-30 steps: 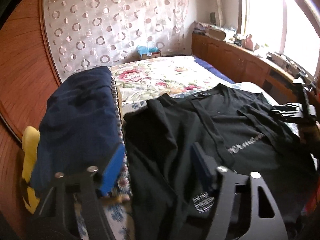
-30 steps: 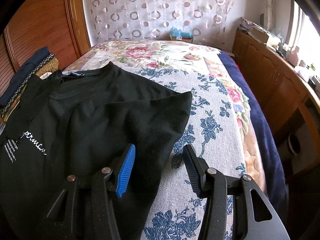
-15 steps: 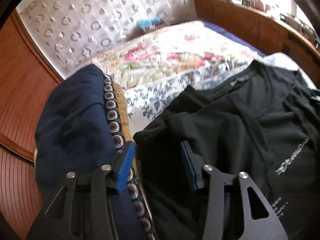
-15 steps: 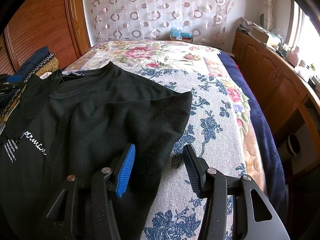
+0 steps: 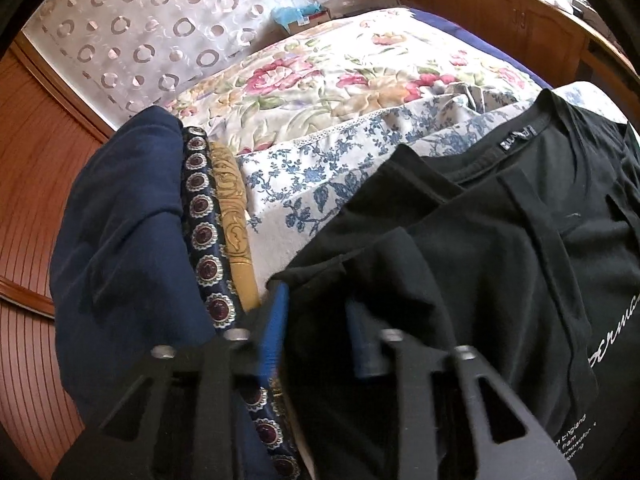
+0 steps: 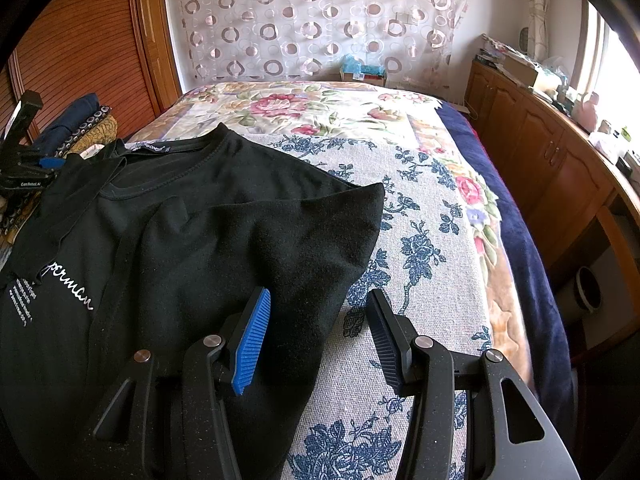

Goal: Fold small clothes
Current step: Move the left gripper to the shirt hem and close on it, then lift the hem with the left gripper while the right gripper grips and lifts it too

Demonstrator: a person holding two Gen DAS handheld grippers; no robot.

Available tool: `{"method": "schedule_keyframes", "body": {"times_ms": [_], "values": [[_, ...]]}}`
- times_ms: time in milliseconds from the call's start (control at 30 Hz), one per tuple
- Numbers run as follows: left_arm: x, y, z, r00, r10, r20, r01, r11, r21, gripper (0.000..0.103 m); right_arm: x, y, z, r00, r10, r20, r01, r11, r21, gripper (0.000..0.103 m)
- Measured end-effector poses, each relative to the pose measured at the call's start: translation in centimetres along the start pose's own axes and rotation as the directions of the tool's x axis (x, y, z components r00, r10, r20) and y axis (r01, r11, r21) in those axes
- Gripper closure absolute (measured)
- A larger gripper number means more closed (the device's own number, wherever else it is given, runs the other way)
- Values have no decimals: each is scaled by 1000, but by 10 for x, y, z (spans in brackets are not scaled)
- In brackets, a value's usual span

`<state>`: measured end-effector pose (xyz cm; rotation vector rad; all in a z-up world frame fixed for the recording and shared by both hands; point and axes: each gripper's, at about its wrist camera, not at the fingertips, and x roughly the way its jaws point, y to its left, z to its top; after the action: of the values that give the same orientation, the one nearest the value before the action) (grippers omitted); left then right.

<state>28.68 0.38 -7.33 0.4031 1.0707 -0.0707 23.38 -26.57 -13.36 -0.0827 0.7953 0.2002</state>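
A black T-shirt (image 6: 208, 236) with white lettering lies spread on the bed, both sleeves folded in over its body. In the left wrist view my left gripper (image 5: 316, 320) sits at the shirt's left sleeve edge (image 5: 360, 272), jaws still apart with the black cloth between the blue pads. That gripper also shows at the far left of the right wrist view (image 6: 28, 168). My right gripper (image 6: 318, 312) is open and empty, hovering over the shirt's right folded sleeve edge.
A stack of folded clothes (image 5: 132, 240), navy on top with patterned and mustard pieces beside it, lies left of the shirt against a wooden wall (image 5: 32, 160). The floral bedspread (image 6: 420, 208) stretches ahead. A wooden cabinet (image 6: 552, 168) runs along the right.
My left gripper has moved forward and down onto the shirt's left sleeve edge, and its jaws have narrowed around the cloth. The right gripper has not moved.
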Motion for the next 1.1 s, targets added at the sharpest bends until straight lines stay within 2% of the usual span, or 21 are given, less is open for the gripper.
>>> {"method": "schedule_keyframes", "body": {"times_ms": [33, 67, 200, 333, 433, 700, 1033, 1100], "values": [[0, 1, 0, 1000, 1, 7, -1, 1000, -3, 97, 0, 1, -1, 1000, 0, 0, 0, 1000, 0, 52], [-3, 5, 0, 1000, -2, 23, 3, 1000, -11, 99, 0, 0, 0, 1000, 0, 0, 0, 1000, 0, 52], [-31, 26, -4, 992, 14, 122, -5, 997, -74, 101, 1, 0, 0, 1000, 0, 0, 0, 1000, 0, 52], [-75, 59, -11, 967, 14, 254, 30, 985, -170, 101, 1, 0, 0, 1000, -1, 0, 1, 1000, -1, 52], [-97, 81, -20, 950, -2, 311, 76, 971, -225, 101, 1, 1, -1, 1000, -1, 0, 1, 1000, -1, 52], [-125, 64, -45, 924, -38, 380, 112, 978, -175, 101, 2, -2, 2, 1000, 10, -2, -10, 1000, 6, 52], [-135, 44, -65, 912, -72, 403, 140, 980, -142, 101, 21, -16, 26, 999, 49, -22, -47, 998, 52, 52], [-138, 43, -73, 907, -85, 413, 156, 978, -140, 101, 26, -14, 30, 999, 42, -27, -41, 998, 39, 69]]}}
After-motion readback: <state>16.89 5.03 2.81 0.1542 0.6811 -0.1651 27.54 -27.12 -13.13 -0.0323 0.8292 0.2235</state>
